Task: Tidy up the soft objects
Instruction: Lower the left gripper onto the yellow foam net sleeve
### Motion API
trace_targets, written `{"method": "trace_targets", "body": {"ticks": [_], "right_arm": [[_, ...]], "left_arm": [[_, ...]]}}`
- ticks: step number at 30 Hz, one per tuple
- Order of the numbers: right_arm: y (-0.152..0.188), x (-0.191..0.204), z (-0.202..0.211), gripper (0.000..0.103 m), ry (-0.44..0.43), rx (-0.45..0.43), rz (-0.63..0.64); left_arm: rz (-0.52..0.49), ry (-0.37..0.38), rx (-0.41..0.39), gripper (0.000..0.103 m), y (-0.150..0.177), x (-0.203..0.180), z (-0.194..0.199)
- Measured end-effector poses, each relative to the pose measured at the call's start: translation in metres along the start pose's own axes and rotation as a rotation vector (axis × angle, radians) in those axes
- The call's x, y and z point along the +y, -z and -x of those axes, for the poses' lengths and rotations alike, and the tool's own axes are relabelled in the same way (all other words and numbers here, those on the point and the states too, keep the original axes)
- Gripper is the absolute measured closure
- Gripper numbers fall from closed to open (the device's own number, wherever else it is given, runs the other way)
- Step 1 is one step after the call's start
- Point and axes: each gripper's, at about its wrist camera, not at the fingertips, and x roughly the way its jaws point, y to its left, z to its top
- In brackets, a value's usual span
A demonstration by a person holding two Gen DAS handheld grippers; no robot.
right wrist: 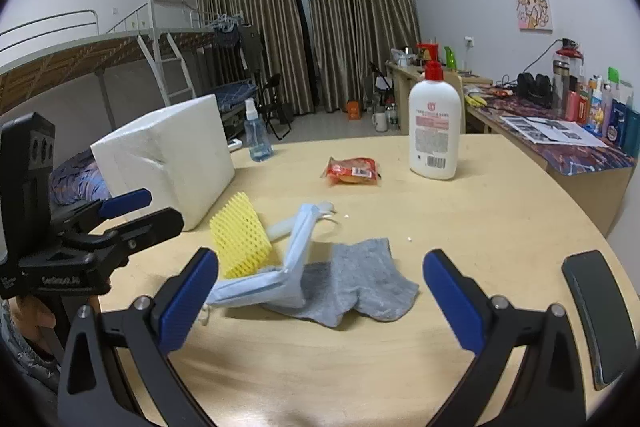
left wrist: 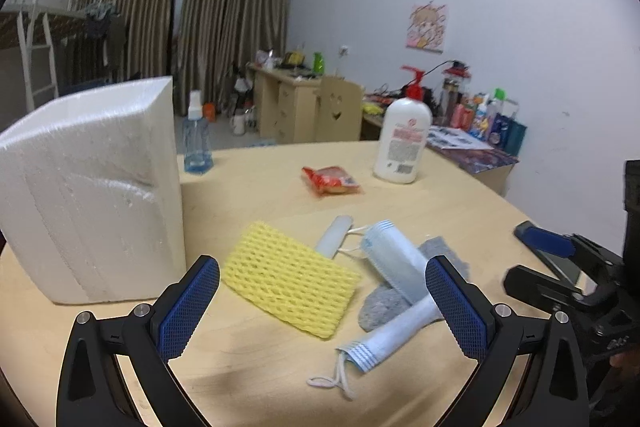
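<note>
Jaws spread, both grippers | sock [right wrist: 360,283] under mask [right wrist: 280,267]

Beside the white foam box [left wrist: 92,187]: yellow honeycomb-patterned net [left wrist: 290,279], pale blue mask [left wrist: 394,259], grey sock [right wrist: 360,281], red snack packet [left wrist: 330,180]

Left claw [left wrist: 322,311], right claw [right wrist: 320,301]: black frames, blue textured pads, silver screws.

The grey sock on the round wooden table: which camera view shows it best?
The right wrist view: there the grey fabric sock lies almost wholly uncovered, with only its left end under the light blue face mask. In the left wrist view the sock shows only in patches, behind the mask and a hand-held gripper finger.
</note>
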Motion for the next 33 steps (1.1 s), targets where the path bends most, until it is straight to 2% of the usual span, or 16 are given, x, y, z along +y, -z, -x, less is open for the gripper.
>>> {"method": "trace_targets", "body": {"ticks": [3, 6, 12, 16, 24, 26, 33], "right_arm": [[-0.001, -0.005, -0.006, 0.000, -0.006, 0.022, -0.004], [-0.002, -0.009, -0.011, 0.000, -0.013, 0.039, -0.009], [-0.002, -0.014, -0.020, 0.000, -0.042, 0.067, -0.013], [-0.004, -0.017, -0.026, 0.000, -0.070, 0.080, -0.020], [-0.005, -0.014, -0.039, 0.000, -0.130, 0.110, -0.011], [-0.005, -0.013, -0.041, 0.000, -0.142, 0.113, -0.006], [-0.007, -0.012, -0.046, 0.000, -0.173, 0.124, -0.010]], "left_arm": [[0.028, -0.034, 0.047, 0.000, -0.001, 0.005, -0.016], [0.062, -0.033, 0.096, 0.000, -0.001, 0.008, -0.030], [0.079, -0.033, 0.143, 0.003, 0.000, 0.007, -0.049], [0.091, -0.029, 0.198, 0.015, 0.003, 0.007, -0.063], [0.107, -0.068, 0.265, 0.028, 0.009, 0.015, -0.080], [0.116, -0.072, 0.278, 0.035, 0.010, 0.017, -0.083], [0.079, -0.100, 0.287, 0.043, 0.010, 0.013, -0.085]]}}
